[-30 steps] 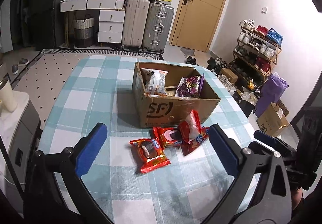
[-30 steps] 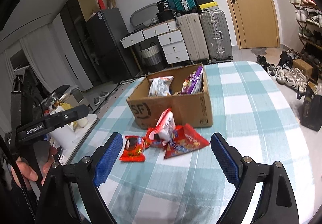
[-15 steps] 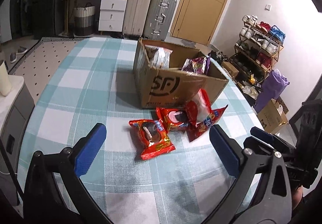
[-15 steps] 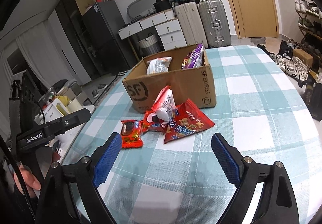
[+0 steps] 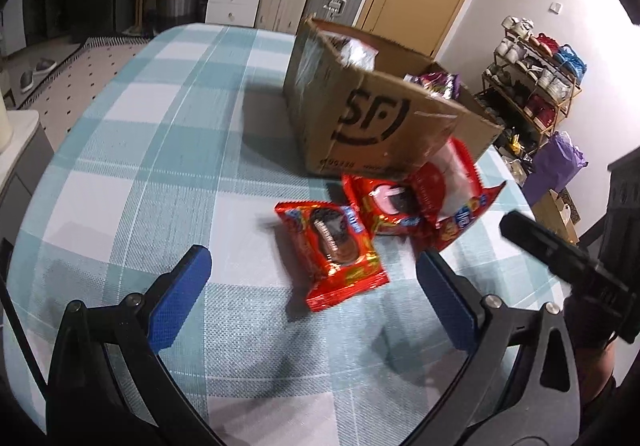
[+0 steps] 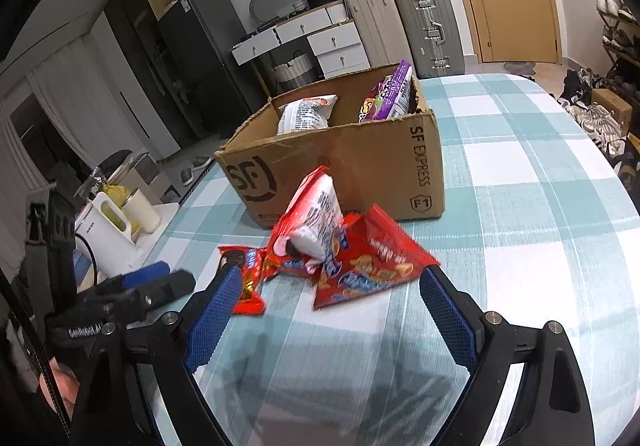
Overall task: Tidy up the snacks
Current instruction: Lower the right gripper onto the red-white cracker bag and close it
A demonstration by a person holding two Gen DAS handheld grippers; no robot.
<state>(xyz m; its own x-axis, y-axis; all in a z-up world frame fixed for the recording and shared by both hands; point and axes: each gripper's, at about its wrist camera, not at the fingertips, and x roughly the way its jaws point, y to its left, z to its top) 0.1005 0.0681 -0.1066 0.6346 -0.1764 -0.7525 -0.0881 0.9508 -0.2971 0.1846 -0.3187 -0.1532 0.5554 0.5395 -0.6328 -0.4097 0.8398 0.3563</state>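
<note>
A cardboard SF box [image 5: 372, 117] [image 6: 360, 161] stands on the checked tablecloth and holds a white snack bag [image 6: 306, 113] and a purple one [image 6: 388, 93]. In front of it lie several red snack packets: a cookie packet [image 5: 330, 246] [image 6: 244, 278] nearest my left gripper, a second cookie packet [image 5: 384, 203], a red and white packet [image 6: 316, 213] leaning on the box, and a red biscuit bag [image 6: 368, 266]. My left gripper [image 5: 316, 286] is open and empty, just short of the cookie packet. My right gripper [image 6: 332, 306] is open and empty, just short of the biscuit bag.
The table [image 5: 160, 133] drops off at its right edge [image 6: 624, 181]. A side counter with a white jug [image 6: 106, 234] and cups is at the left. Suitcases [image 6: 428, 25], white drawers, a door and a shoe rack [image 5: 536, 77] stand beyond.
Both grippers have come lower and closer to the red packets, which now lie just in front of the open fingers. The packets and box have not moved.
</note>
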